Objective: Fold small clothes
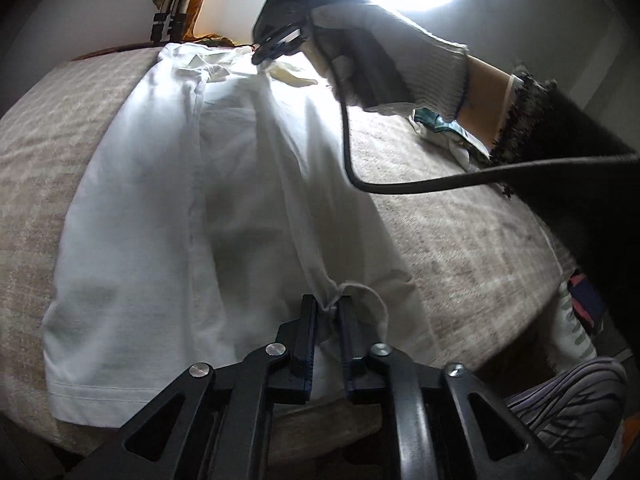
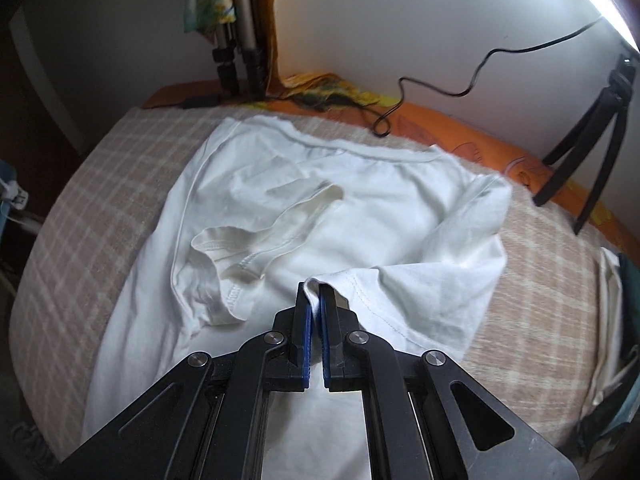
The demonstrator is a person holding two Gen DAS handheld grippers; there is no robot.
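Both grippers are clamped on the white cotton T-shirt [image 2: 392, 216]: left gripper [image 1: 327, 308] pinches the near hem, right gripper [image 2: 314, 294] a sleeve edge. Likely drawing one side over the checked beige bedcover [image 2: 100, 200] for a lengthwise fold.

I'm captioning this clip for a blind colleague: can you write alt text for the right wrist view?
The right gripper is shut on a pinched edge of a white T-shirt spread over a beige checked bed cover, one sleeve folded inward. Behind stand a small black tripod, a cable and a white wall.
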